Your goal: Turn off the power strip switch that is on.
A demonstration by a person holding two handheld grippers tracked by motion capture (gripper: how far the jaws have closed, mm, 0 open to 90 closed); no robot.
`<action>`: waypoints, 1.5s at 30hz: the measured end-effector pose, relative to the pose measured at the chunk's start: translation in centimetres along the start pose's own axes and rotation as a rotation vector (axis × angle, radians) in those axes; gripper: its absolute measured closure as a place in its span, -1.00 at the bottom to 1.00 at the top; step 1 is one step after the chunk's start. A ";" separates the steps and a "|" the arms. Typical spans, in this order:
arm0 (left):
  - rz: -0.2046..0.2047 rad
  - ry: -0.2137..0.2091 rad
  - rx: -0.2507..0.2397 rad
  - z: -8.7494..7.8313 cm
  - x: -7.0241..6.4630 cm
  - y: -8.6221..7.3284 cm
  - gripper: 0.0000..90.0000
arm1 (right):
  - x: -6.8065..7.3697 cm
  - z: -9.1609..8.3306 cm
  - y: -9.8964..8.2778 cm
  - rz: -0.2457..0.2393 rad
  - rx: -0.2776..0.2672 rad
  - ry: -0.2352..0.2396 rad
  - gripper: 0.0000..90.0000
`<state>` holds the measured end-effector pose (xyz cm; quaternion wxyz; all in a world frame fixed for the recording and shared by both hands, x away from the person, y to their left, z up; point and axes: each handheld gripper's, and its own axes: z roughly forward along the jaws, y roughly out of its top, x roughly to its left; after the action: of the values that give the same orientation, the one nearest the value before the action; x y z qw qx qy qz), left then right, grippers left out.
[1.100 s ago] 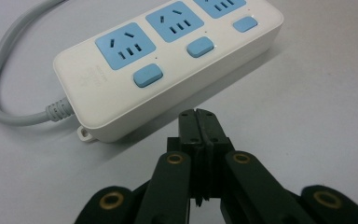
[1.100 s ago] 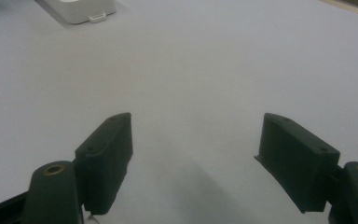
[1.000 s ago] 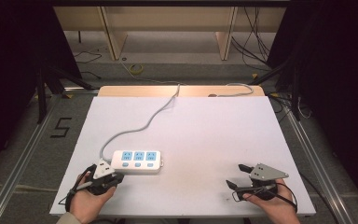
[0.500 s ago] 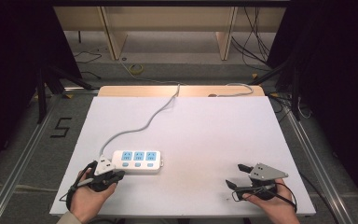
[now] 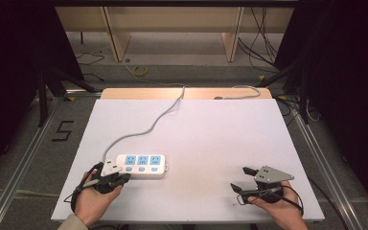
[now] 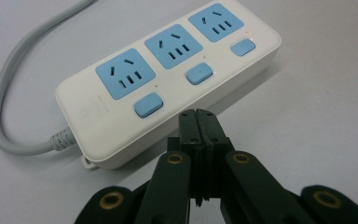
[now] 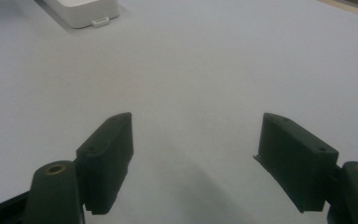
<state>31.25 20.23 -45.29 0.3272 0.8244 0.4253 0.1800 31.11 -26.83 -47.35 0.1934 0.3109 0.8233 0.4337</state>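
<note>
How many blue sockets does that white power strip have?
3, in one row along the power strip: one near the cable end, one in the middle, one at the far end.

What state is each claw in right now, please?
Left claw: closed, holding nothing, tips just short of the power strip.
Right claw: open, empty, over the bare table.
</note>
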 end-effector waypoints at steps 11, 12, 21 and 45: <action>-0.004 -0.002 0.008 0.0 0.3 0.5 0.99 | 0.0 0.2 0.1 0.002 0.002 0.006 -0.39; -0.004 -0.002 0.008 0.0 0.3 0.5 0.99 | 0.0 0.2 0.1 0.003 0.002 0.007 -0.38; -0.006 -0.007 0.015 0.0 0.6 0.9 0.99 | 0.1 0.4 0.2 0.007 -0.002 0.018 -0.38; 0.003 -0.015 0.026 0.5 0.4 2.1 0.99 | 0.1 0.5 0.2 0.005 0.004 0.022 -0.38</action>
<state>32.99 19.47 -44.16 0.3195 0.8305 0.4239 0.1689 31.42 -26.39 -47.45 0.1828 0.3086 0.8255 0.4359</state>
